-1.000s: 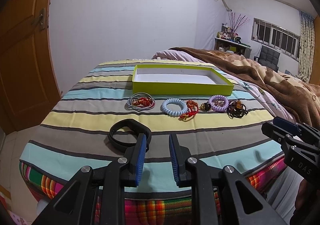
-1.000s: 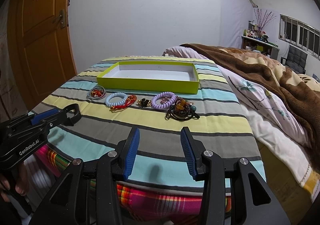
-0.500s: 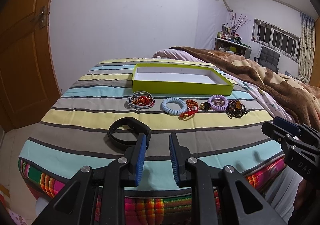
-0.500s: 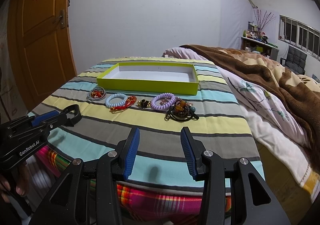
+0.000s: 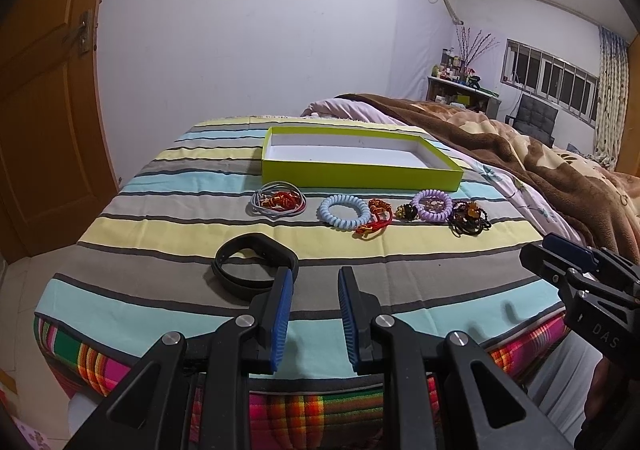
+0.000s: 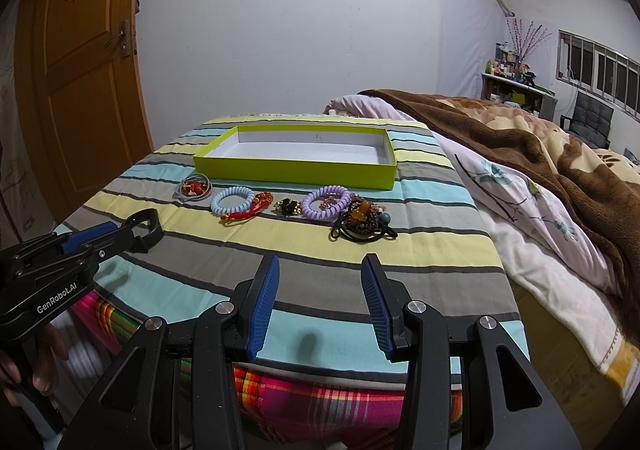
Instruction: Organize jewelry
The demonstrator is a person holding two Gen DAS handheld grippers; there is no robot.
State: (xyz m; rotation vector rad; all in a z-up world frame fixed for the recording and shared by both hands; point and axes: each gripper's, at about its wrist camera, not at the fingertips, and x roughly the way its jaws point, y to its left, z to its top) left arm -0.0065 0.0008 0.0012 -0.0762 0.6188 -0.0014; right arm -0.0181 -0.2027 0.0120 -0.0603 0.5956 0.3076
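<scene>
An empty lime-green tray (image 5: 360, 172) (image 6: 296, 170) lies on the striped cloth. In front of it is a row of jewelry: grey cord with red charm (image 5: 278, 201) (image 6: 193, 188), light-blue coil bracelet (image 5: 345, 211) (image 6: 233, 200), red knotted cord (image 5: 376, 216) (image 6: 250, 210), black-gold beads (image 5: 406, 211) (image 6: 289, 206), purple coil bracelet (image 5: 433, 206) (image 6: 325, 203), dark bead bundle (image 5: 469, 220) (image 6: 360, 224). A black band (image 5: 250, 264) lies nearer. My left gripper (image 5: 313, 292) is open and empty just right of the band. My right gripper (image 6: 318, 282) is open and empty, short of the bundle.
The striped cloth (image 5: 160, 218) covers the bed's foot; its near edge drops off below the grippers. A brown blanket (image 6: 540, 146) lies on the right. A wooden door (image 6: 80, 70) stands at the left. Each gripper shows in the other's view, right gripper (image 5: 580, 274), left gripper (image 6: 92, 246).
Both grippers stay open and almost still. The view has shifted only slightly; no jewelry has moved.
</scene>
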